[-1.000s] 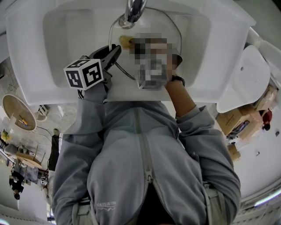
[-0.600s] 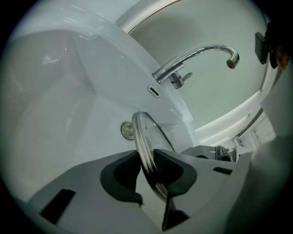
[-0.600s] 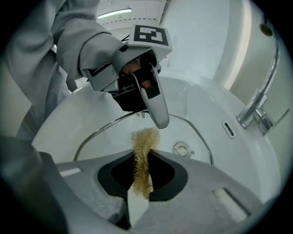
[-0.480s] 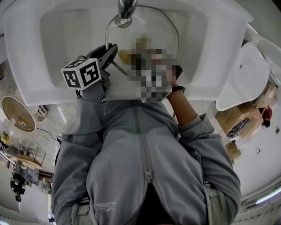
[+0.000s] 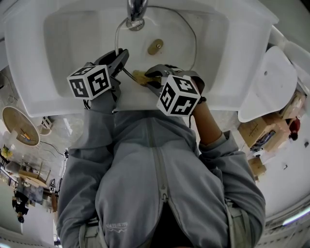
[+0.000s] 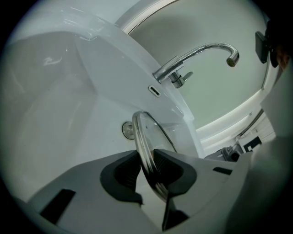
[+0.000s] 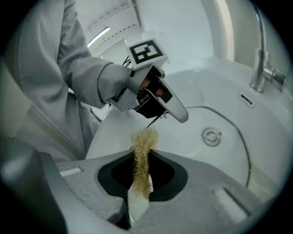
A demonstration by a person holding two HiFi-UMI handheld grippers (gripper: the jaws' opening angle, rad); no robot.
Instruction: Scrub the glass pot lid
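Observation:
The glass pot lid [image 5: 175,38] stands tilted in the white sink, with its metal rim arcing below the faucet. My left gripper [image 5: 124,56] is shut on the lid's near left rim; in the left gripper view the rim [image 6: 147,142] runs edge-on between the dark pads of the gripper [image 6: 147,171]. My right gripper [image 5: 153,77] is shut on a yellow scrub pad [image 5: 141,76], which lies against the lid's near edge beside the left jaws. In the right gripper view the scrub pad [image 7: 143,153] sticks up out of the gripper [image 7: 143,172], and the left gripper [image 7: 161,103] is just beyond it.
The sink basin [image 5: 72,43] surrounds the lid, with the chrome faucet [image 5: 137,11] at its far side and a round drain [image 7: 211,136] showing through the glass. A white toilet lid [image 5: 269,82] is at the right. The person's grey jacket fills the lower head view.
The right gripper has drawn the scrub pad from the middle of the lid toward its near edge, beside the left jaws, and has turned. The left gripper and the lid have stayed put.

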